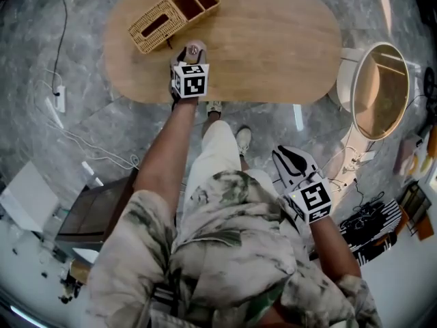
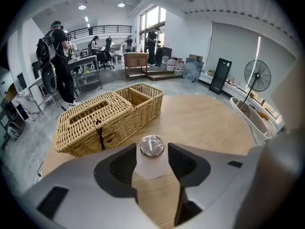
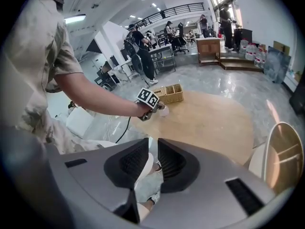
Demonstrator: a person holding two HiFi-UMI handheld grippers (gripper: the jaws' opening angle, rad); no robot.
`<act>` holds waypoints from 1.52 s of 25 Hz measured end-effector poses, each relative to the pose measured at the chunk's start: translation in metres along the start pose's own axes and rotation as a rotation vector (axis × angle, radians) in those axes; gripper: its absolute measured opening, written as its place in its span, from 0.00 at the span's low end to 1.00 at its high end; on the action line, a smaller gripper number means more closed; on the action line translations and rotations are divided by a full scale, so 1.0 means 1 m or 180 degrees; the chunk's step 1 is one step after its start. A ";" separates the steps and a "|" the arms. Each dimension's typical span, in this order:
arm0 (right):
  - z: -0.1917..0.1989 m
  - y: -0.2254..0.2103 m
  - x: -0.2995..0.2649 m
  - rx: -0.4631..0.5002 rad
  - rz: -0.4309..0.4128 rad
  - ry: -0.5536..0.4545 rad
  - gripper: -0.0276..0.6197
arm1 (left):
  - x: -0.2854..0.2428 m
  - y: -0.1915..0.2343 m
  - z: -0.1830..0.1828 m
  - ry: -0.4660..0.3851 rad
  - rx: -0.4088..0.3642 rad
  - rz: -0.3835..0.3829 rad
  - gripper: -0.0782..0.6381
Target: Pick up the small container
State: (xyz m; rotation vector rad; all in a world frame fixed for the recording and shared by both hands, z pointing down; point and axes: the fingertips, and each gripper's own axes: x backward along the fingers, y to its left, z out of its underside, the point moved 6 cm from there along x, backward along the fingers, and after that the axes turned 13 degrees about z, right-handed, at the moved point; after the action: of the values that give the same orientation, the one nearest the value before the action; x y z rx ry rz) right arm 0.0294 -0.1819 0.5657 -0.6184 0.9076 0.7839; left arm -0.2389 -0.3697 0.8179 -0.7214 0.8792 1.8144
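A small white container [image 2: 152,152] with a clear lid sits between the jaws of my left gripper [image 2: 152,159], which is shut on its sides. In the head view the left gripper [image 1: 190,55] reaches over the near left part of the oval wooden table [image 1: 273,46], with the container [image 1: 194,48] at its tip. Whether the container rests on the wood or hangs just above it I cannot tell. My right gripper [image 1: 292,161] hangs low beside the person's leg, off the table, shut with nothing in it. The right gripper view shows the left gripper [image 3: 158,109] and the container [image 3: 164,111] from afar.
A long wicker basket [image 1: 174,16] with a lidded part and open compartments lies at the table's far left, just behind the container. A round wood-topped stand [image 1: 379,91] is right of the table. Cables [image 1: 82,142] trail over the marble floor on the left.
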 end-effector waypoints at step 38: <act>0.019 0.005 0.025 -0.0164 0.0101 -0.0233 0.15 | 0.033 -0.030 -0.022 -0.0064 -0.0326 0.0163 0.32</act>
State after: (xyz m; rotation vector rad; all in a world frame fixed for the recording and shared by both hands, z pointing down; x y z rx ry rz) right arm 0.0437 -0.1570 0.5531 -0.6177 0.8341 0.8552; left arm -0.2216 -0.3625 0.7718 -0.7496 0.8029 1.9202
